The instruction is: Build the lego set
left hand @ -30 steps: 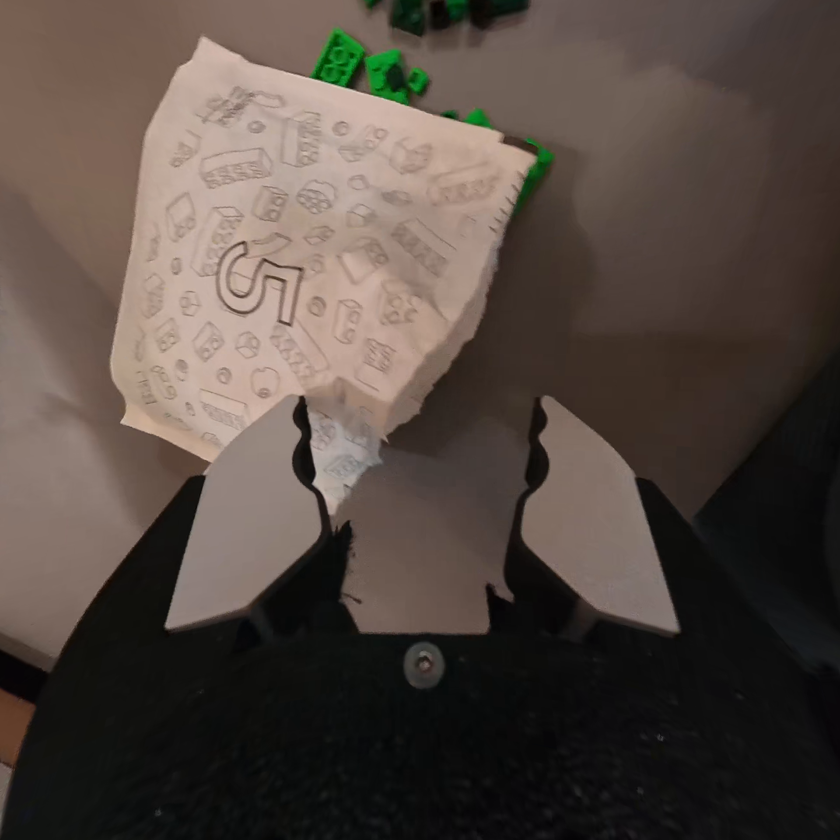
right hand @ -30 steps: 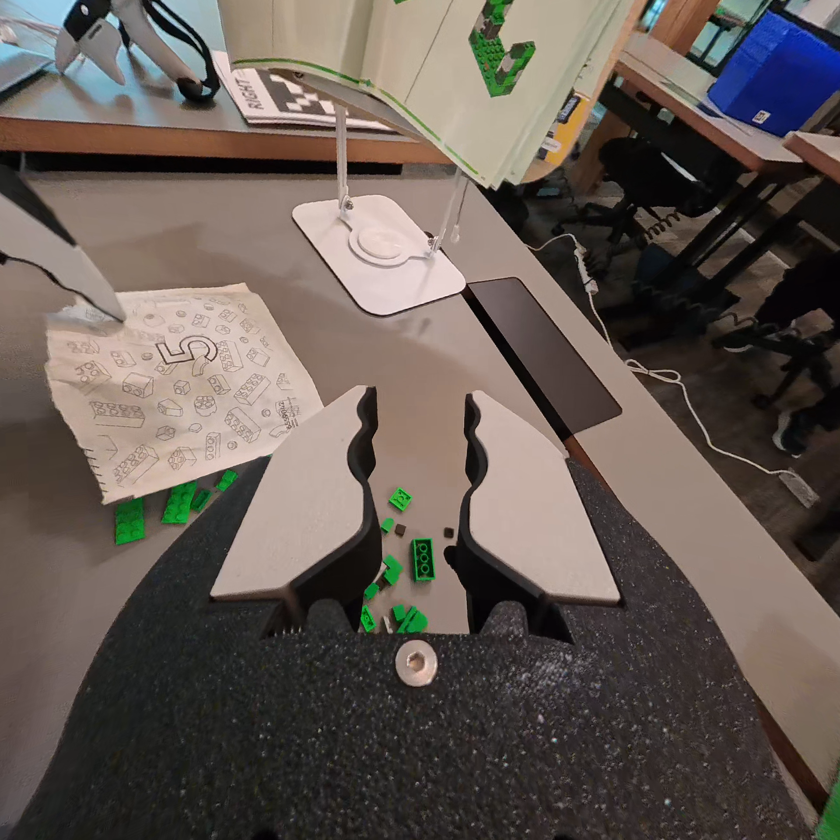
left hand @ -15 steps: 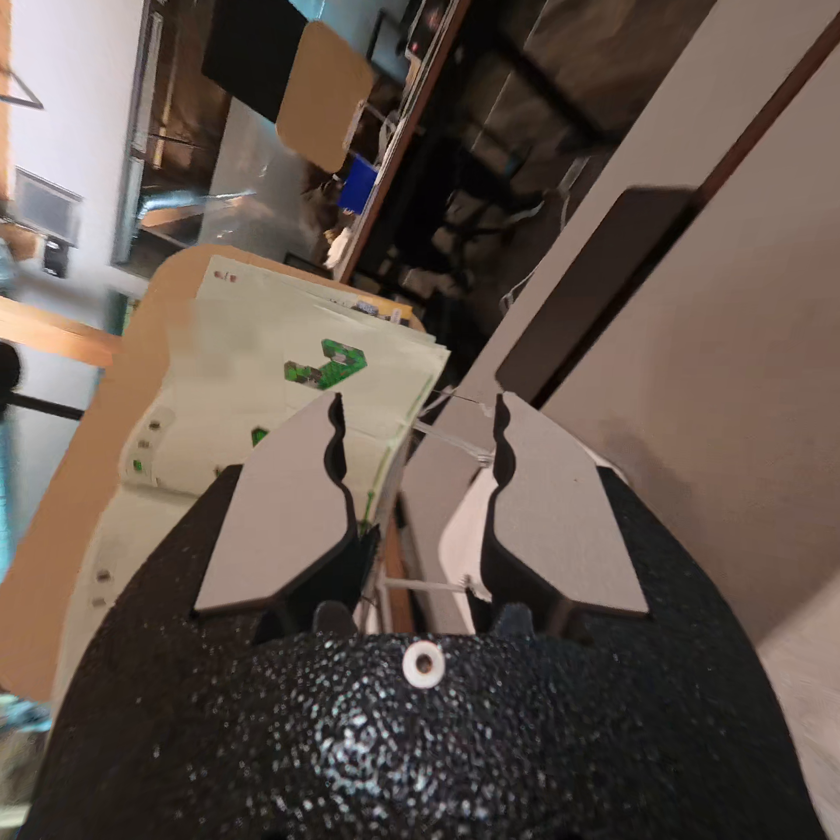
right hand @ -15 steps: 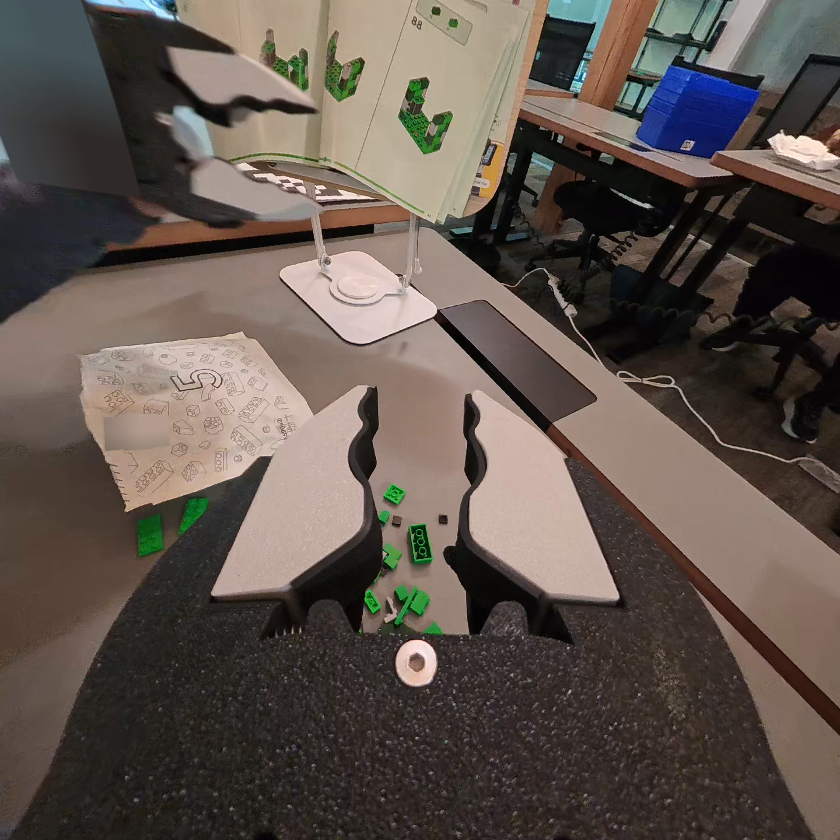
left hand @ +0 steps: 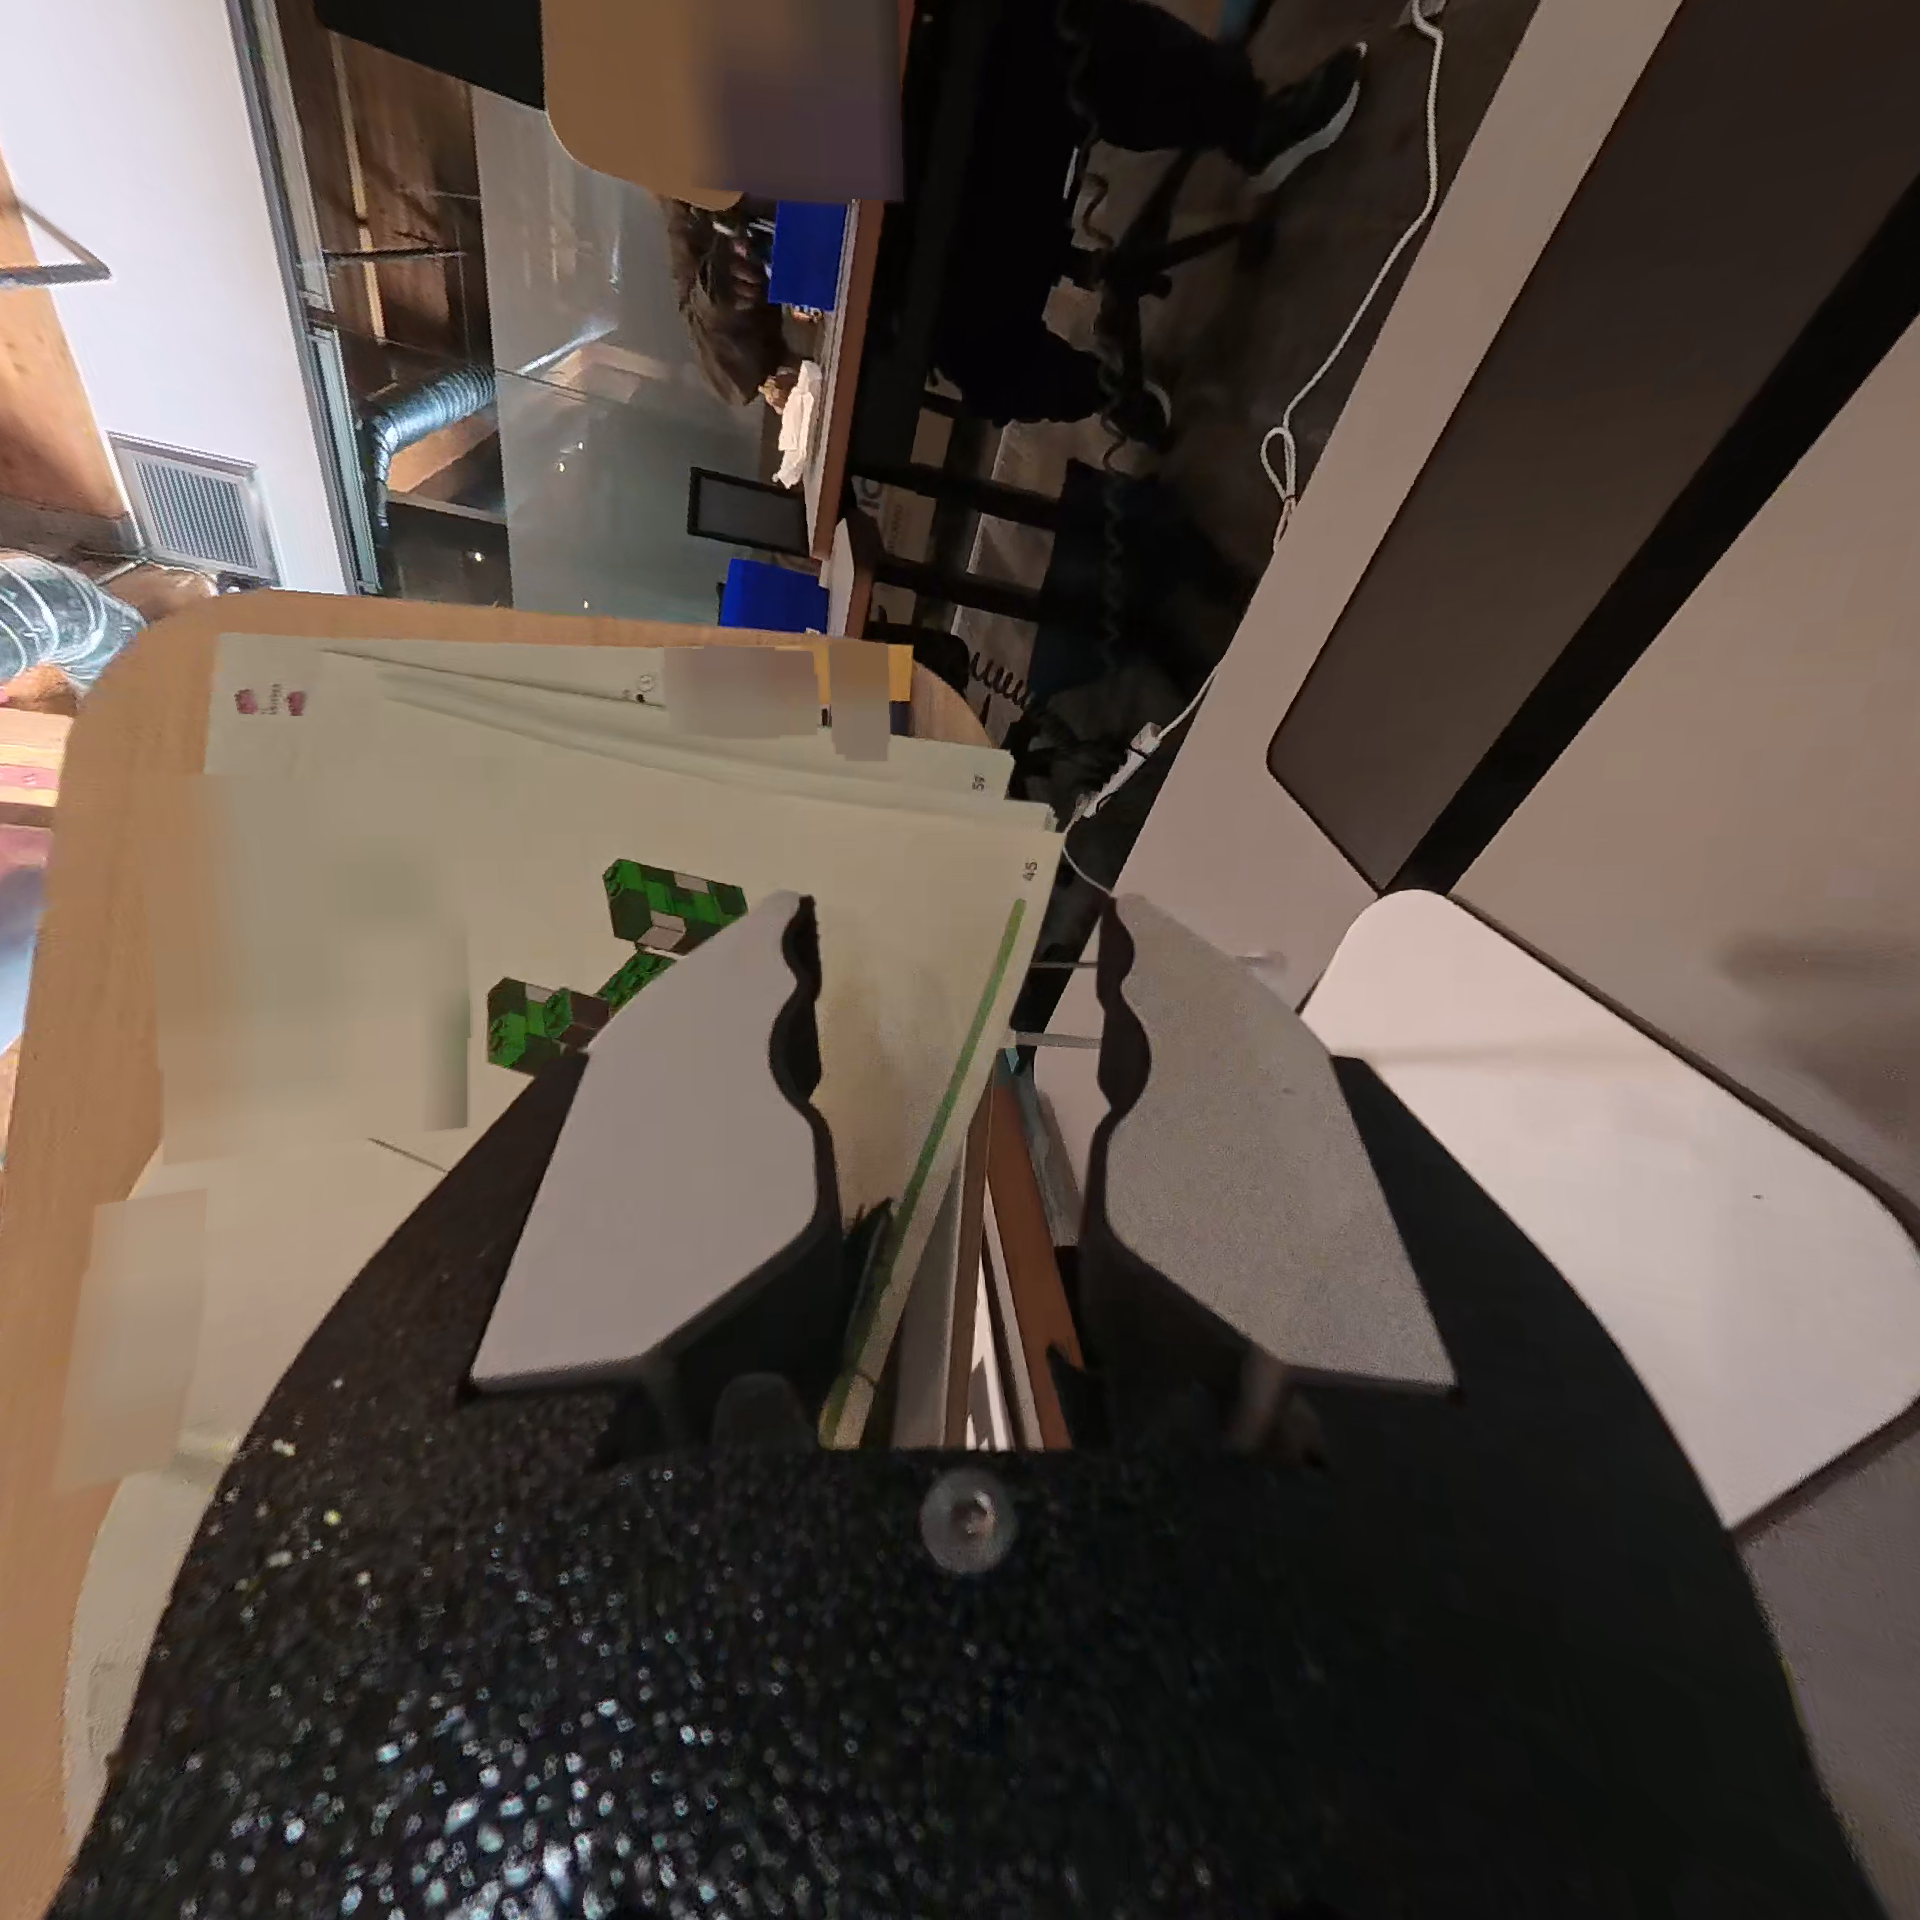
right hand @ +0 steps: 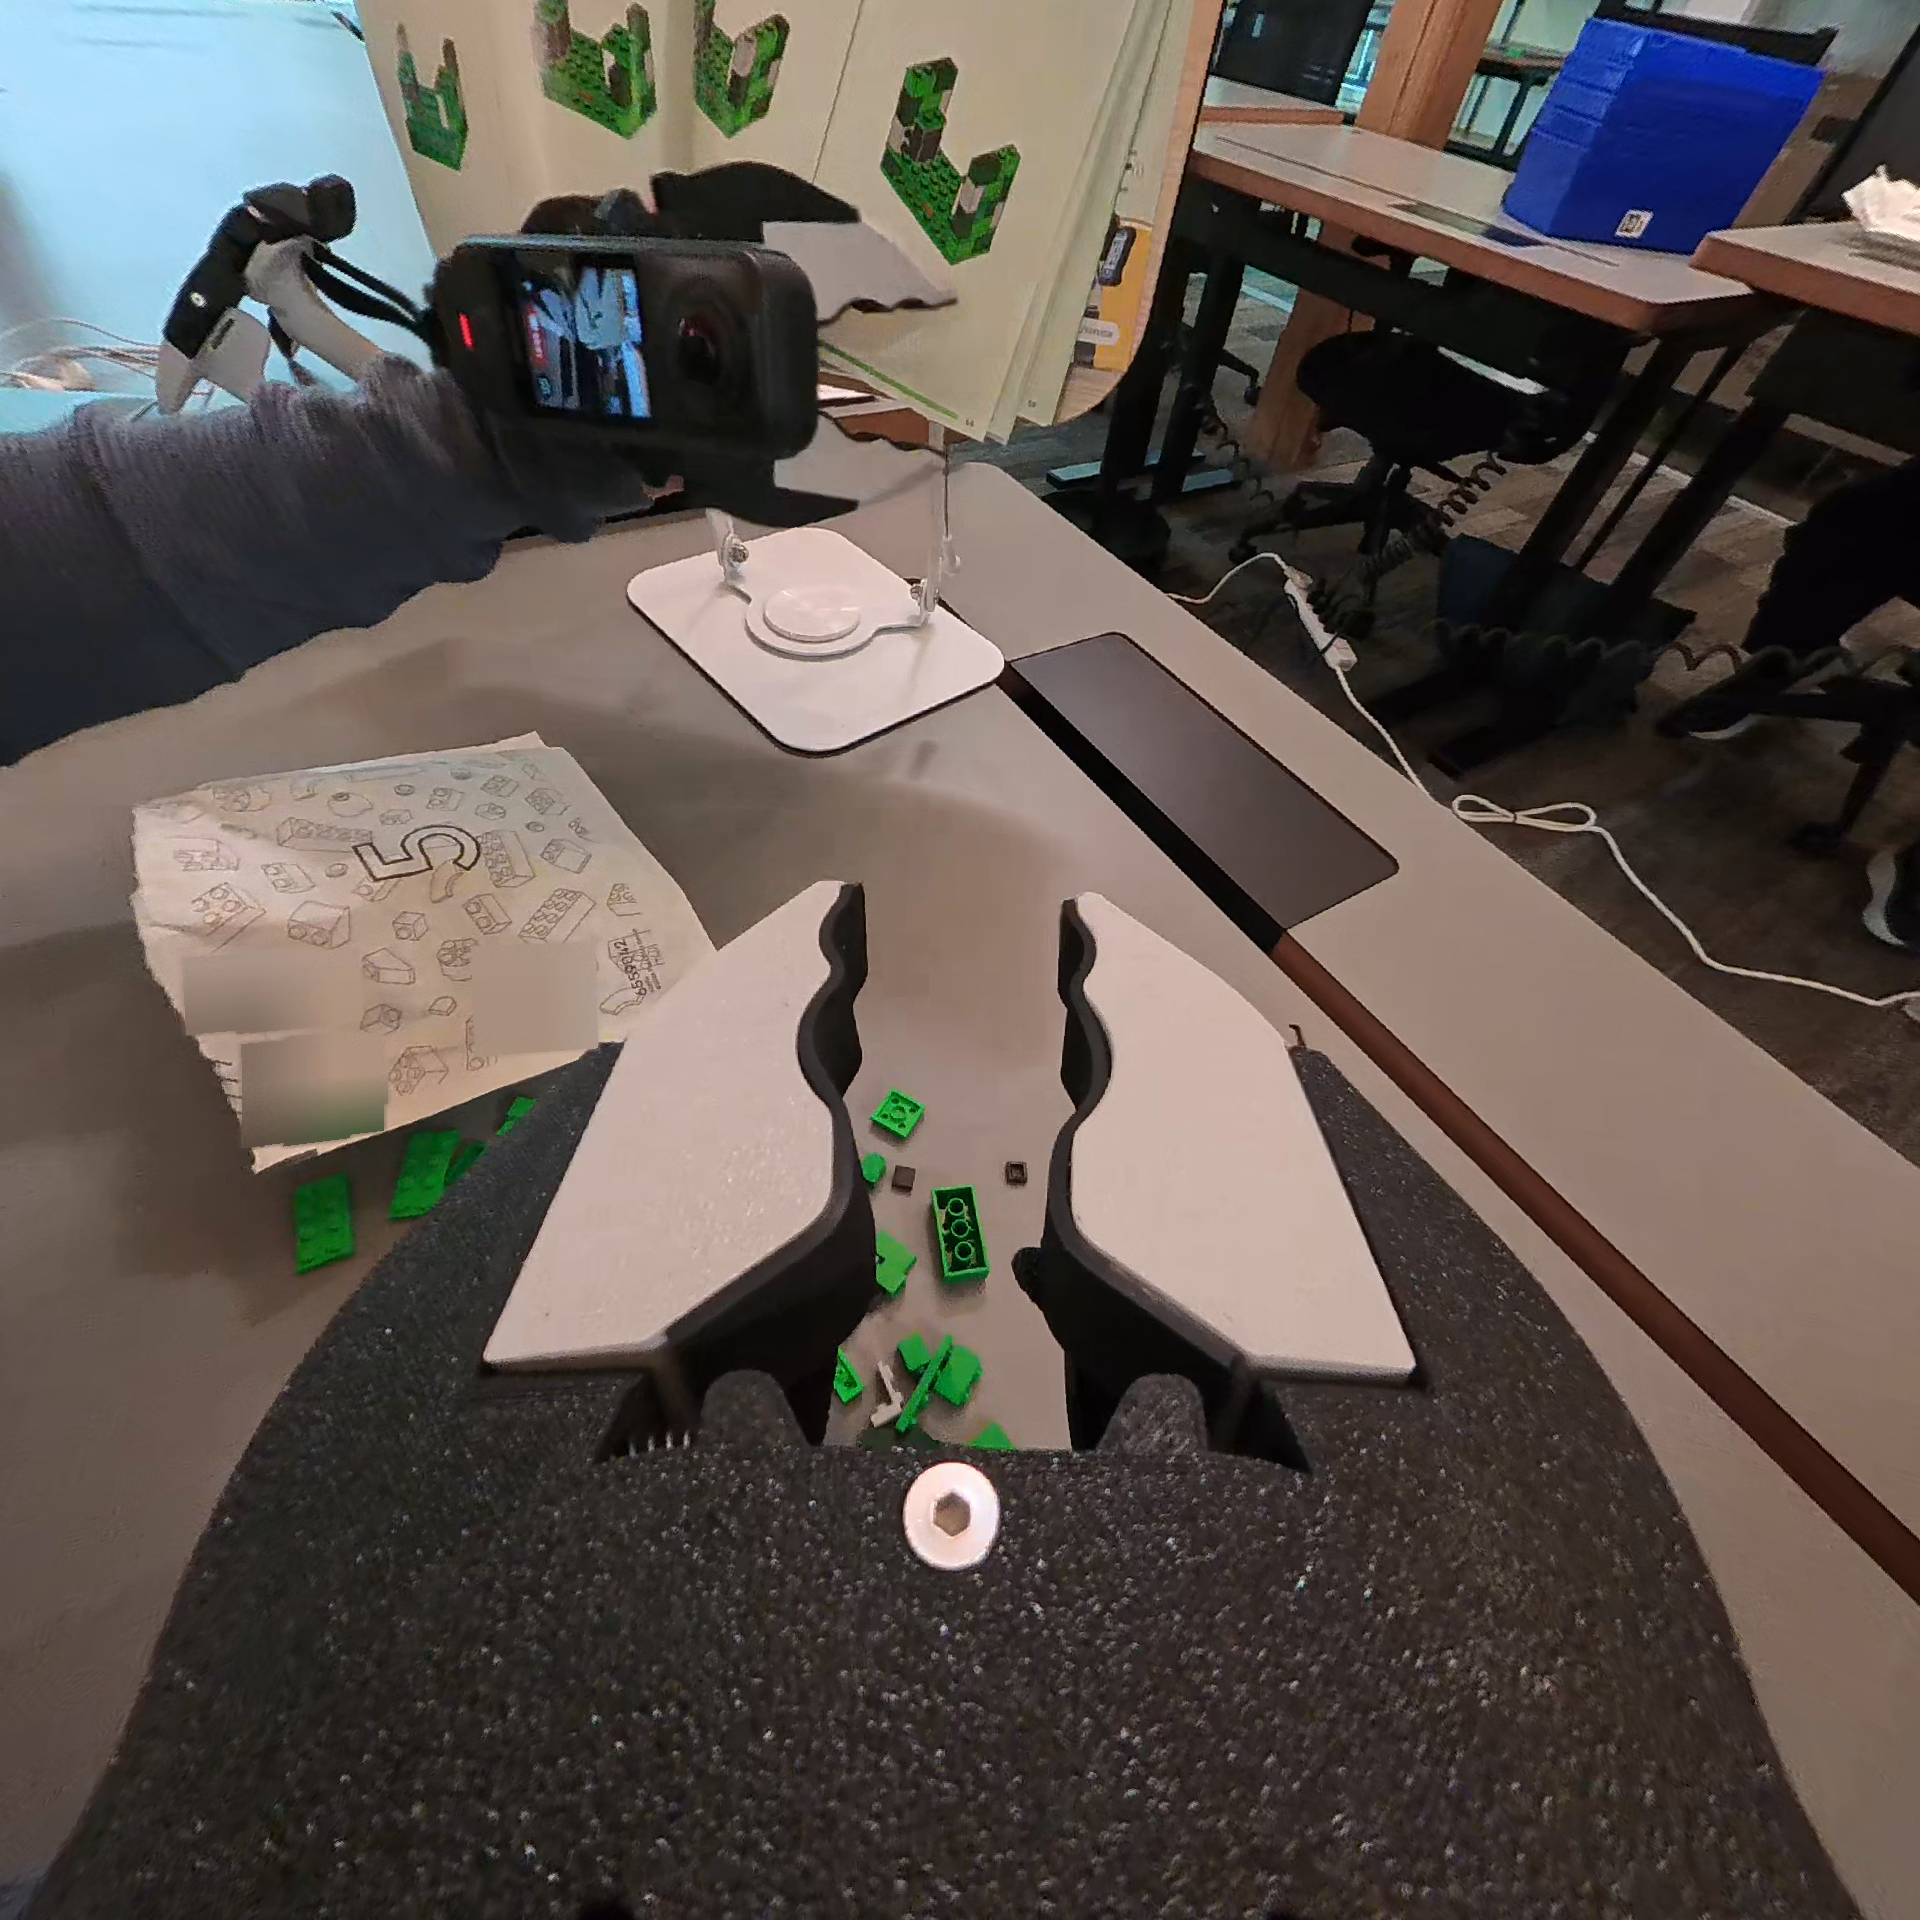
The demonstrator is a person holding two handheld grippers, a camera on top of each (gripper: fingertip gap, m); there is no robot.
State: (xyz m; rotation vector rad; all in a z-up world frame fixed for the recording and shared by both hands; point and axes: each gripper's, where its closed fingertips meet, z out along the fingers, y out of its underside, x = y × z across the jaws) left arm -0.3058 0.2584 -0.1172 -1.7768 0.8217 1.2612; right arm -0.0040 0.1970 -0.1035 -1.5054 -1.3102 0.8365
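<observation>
My left gripper [left hand: 956, 925] is open and turned on its side, with the lower edge of the open instruction booklet [left hand: 727, 831] between its jaws. In the right wrist view it [right hand: 899, 260] is held up at the booklet [right hand: 935, 156], with a sleeved arm [right hand: 208, 520] behind it. My right gripper [right hand: 961, 904] is open and empty, above several loose green lego pieces [right hand: 958, 1231] on the grey table [right hand: 1507, 1195]. A torn white paper bag [right hand: 395, 914] lies flat to the left, with more green plates [right hand: 322, 1221] by its near edge.
The booklet rests on a stand with a white base [right hand: 821, 634], also in the left wrist view [left hand: 1558, 1143]. A black panel [right hand: 1195, 779] is set in the table near its right edge. Chairs, cables and other desks stand beyond. My right fingertips sit around 30 cm from my left ones.
My left gripper let go of the paper bag, rose, turned on its side and moved up to the booklet's lower edge. My right gripper has stayed over the green pieces, tilting up slightly.
</observation>
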